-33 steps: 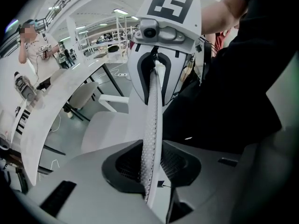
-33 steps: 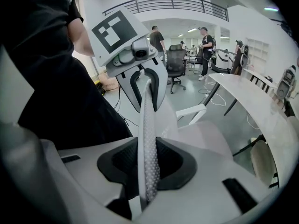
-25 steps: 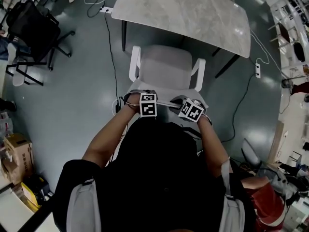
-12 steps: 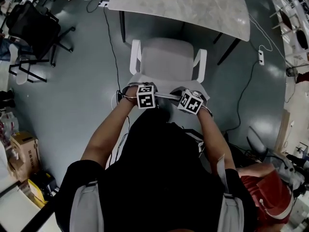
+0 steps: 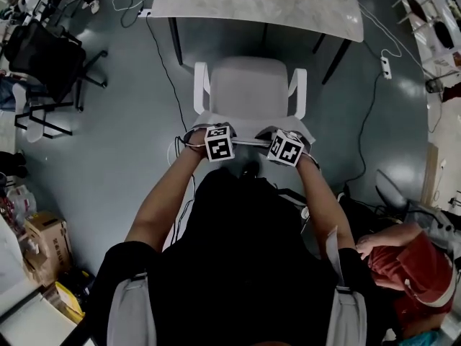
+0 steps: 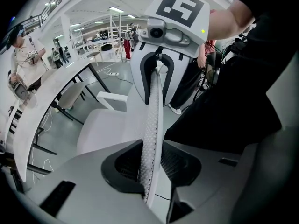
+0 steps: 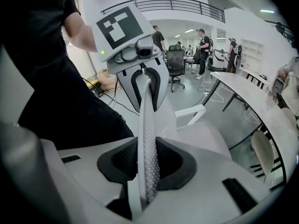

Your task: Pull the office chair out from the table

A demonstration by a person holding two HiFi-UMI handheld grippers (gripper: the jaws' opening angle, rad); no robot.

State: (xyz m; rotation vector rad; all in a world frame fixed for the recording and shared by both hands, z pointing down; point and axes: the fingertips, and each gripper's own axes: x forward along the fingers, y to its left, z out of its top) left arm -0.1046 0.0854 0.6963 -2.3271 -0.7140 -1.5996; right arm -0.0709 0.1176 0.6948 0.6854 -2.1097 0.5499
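A glossy grey-blue floor [image 5: 122,143] carries loose cables [image 5: 161,63] and a white power strip [image 5: 384,67] off the right end of the pale, stone-patterned tabletop [image 5: 259,2]. A black swivel chair [image 5: 45,49] stands off the tabletop's left corner, with cardboard boxes [image 5: 49,240] nearer; strip lights [image 6: 117,9] line the white ceiling.

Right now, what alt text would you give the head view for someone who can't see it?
Seen from above, a person in black clamps a left gripper and a right gripper onto the backrest top of a white office chair. The chair faces a pale stone-look table, its seat clear of the table's edge, on a grey floor.
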